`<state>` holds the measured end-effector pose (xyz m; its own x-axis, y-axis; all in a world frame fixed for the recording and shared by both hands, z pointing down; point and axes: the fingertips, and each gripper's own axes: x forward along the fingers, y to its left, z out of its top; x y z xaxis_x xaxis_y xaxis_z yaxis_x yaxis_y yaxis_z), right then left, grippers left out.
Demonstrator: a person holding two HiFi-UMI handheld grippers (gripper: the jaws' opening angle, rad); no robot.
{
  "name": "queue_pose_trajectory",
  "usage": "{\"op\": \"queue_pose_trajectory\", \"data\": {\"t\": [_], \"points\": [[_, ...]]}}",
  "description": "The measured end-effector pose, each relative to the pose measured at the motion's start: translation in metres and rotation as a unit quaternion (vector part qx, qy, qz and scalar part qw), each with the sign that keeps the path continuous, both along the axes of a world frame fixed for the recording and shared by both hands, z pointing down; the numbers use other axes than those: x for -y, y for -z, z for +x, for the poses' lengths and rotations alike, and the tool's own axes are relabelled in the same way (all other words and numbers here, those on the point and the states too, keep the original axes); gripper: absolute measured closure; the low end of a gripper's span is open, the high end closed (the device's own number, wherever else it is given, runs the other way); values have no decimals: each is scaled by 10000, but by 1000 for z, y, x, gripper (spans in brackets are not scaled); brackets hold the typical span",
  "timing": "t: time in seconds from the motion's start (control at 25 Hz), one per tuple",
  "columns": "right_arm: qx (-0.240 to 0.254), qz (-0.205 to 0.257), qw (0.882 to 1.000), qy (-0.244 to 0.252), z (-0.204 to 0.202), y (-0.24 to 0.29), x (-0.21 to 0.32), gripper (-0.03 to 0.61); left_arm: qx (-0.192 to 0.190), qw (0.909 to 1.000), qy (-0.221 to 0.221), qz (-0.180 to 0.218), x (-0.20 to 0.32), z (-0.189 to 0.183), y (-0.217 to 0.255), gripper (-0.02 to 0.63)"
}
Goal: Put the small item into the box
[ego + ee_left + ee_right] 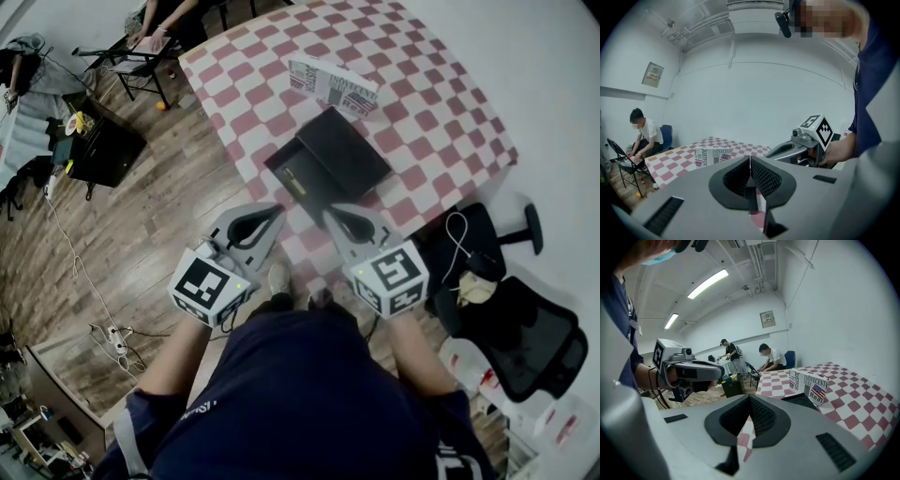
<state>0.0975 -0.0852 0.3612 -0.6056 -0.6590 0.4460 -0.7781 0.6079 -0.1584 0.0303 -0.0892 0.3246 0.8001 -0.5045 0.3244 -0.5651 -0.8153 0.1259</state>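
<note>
A black box point(328, 159) lies open on the checkered table point(441, 112), a yellowish mark showing in its left half. Behind it stands a small white printed carton point(333, 84), also seen in the left gripper view point(712, 156) and the right gripper view point(809, 384). My left gripper point(277, 210) hovers at the table's near edge, just short of the black box, jaws shut and empty point(750, 158). My right gripper point(329, 213) sits beside it, likewise shut on nothing point(749, 398). The black box point(801, 401) lies just past the right jaws.
A black office chair point(506, 319) with a white cable stands to the right of the table. On the wooden floor at left are a black case point(103, 145), a folding chair point(131, 61) and cables. Two people are at the room's far side point(771, 357).
</note>
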Motion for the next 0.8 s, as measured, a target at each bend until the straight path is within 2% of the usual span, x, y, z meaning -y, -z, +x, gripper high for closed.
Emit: {"op": "queue_pose_trajectory", "data": {"t": [0.44, 0.8], "points": [[-40, -34, 10000, -31, 3, -2, -6, 563, -83, 9999, -33, 62, -4, 5, 1, 578], [-30, -7, 10000, -38, 6, 0, 1, 564, -70, 9999, 6, -92, 0, 7, -2, 578]]}}
